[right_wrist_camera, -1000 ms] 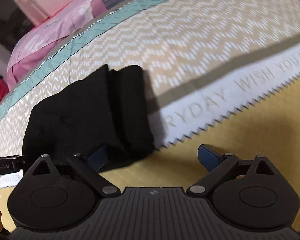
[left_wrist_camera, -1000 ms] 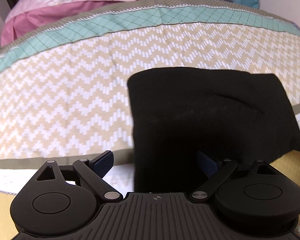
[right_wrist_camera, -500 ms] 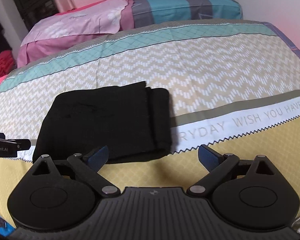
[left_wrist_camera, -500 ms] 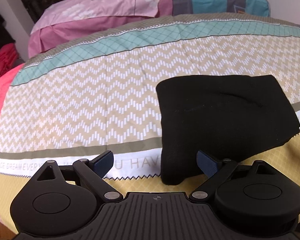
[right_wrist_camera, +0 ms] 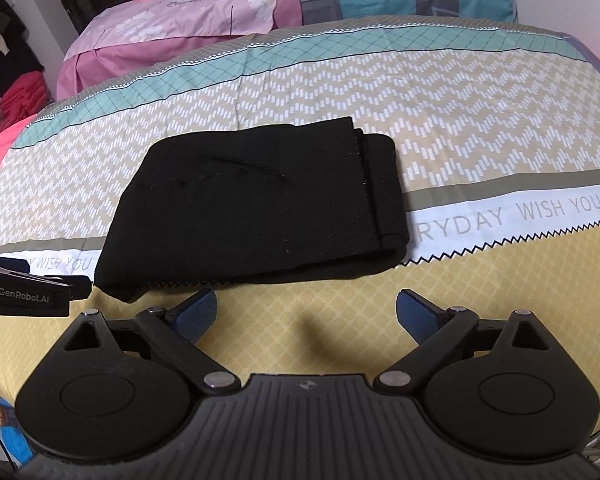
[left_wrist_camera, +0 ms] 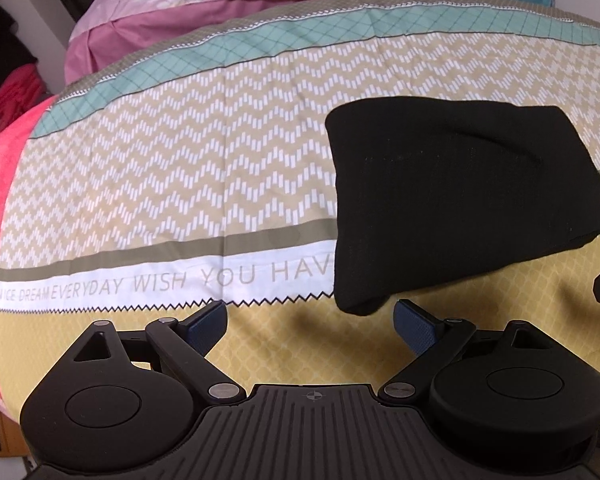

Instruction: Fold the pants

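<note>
Black knit pants (right_wrist_camera: 256,204), folded into compact rectangle, lie flat on patterned chevron bedspread (right_wrist_camera: 480,92), straddling white text band and yellow diamond zone. Stacked layer edges visible at right end in right wrist view. Left gripper (left_wrist_camera: 310,322): blue-padded fingers spread apart, empty, just short of pants' near corner. Right gripper (right_wrist_camera: 306,312): fingers spread apart, empty, over yellow zone near pants' front edge. Pink pillow (right_wrist_camera: 188,8) at bed head.
</note>
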`<action>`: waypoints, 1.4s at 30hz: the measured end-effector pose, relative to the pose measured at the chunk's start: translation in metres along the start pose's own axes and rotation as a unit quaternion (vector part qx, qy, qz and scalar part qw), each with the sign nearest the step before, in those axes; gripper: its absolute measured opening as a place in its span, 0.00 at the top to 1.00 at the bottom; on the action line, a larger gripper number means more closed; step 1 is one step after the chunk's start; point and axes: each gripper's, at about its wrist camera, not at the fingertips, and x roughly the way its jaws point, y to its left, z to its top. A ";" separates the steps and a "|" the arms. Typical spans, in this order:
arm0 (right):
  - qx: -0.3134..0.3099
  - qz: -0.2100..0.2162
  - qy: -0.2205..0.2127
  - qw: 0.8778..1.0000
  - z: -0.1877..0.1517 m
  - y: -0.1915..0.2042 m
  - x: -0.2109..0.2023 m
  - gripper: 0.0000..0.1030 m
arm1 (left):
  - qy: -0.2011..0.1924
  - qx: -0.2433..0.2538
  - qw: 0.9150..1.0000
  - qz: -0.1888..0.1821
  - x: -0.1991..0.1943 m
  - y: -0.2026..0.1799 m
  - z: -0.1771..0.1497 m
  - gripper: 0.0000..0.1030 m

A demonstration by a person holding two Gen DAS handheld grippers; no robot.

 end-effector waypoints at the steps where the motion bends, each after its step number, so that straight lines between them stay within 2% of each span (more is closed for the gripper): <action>1: -0.002 0.000 0.001 1.000 0.000 0.001 0.000 0.06 | 0.000 0.001 1.000 0.000 0.000 0.000 0.000 0.00; 19: -0.006 0.011 0.027 1.000 -0.002 0.015 0.010 0.06 | 0.007 0.002 1.000 -0.025 0.001 -0.002 0.005 0.00; 42: -0.010 0.022 0.044 0.999 0.004 0.023 0.023 0.06 | -0.007 0.007 0.999 -0.037 0.003 -0.001 0.013 0.00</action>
